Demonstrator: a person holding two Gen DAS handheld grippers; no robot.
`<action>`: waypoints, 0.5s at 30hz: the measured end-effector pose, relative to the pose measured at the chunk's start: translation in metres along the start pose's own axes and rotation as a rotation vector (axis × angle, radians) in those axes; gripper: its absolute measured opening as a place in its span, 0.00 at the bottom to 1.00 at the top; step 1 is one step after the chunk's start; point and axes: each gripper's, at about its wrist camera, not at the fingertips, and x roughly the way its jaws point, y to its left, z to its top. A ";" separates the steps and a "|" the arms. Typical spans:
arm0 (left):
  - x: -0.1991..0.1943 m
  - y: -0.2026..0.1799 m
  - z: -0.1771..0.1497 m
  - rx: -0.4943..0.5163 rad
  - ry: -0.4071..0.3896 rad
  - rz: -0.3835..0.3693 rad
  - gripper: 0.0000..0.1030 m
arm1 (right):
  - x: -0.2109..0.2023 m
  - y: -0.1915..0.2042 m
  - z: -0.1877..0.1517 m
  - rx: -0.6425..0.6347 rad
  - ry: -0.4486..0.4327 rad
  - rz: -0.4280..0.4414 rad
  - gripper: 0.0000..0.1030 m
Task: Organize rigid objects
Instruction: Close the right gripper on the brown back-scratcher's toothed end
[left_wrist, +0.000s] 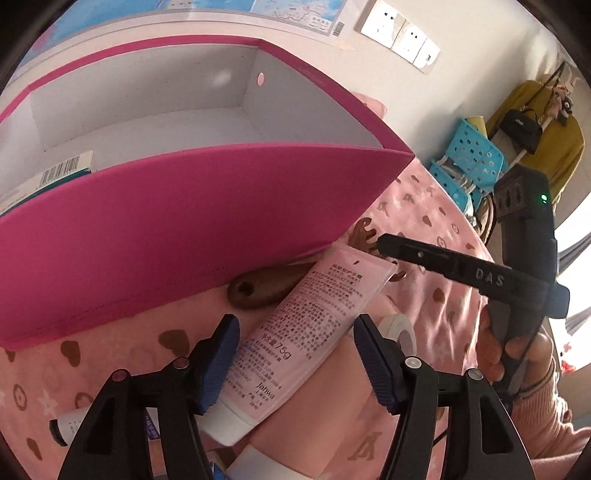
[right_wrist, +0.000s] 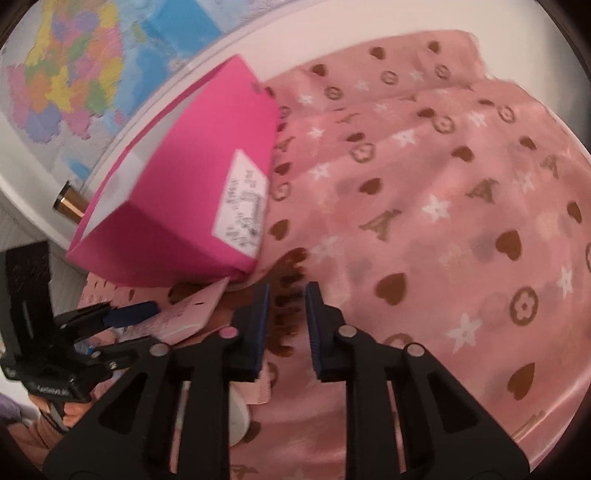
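A pink cream tube lies on the pink patterned cloth between the fingers of my left gripper. The jaws are open, with a gap at the right pad. A brown wooden comb lies partly under the tube and under the open magenta box. In the right wrist view my right gripper is shut on the comb, its teeth showing between the pads. One of its black fingers reaches the comb's toothed end. The box, the tube and the left gripper appear at left.
Inside the box lies a barcoded carton. A white tape roll, a second tube and a small white bottle lie nearby. A gold-banded cylinder sits behind the box. A blue perforated basket stands beyond the table.
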 end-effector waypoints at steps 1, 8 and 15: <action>0.000 0.000 0.000 0.006 0.002 -0.007 0.63 | 0.001 -0.002 0.001 0.007 0.001 0.000 0.27; 0.006 -0.012 0.002 0.093 0.021 -0.048 0.64 | -0.013 0.018 0.007 -0.065 -0.036 0.038 0.27; 0.009 -0.028 -0.006 0.179 0.044 -0.103 0.64 | 0.000 0.041 0.004 -0.160 0.042 0.088 0.27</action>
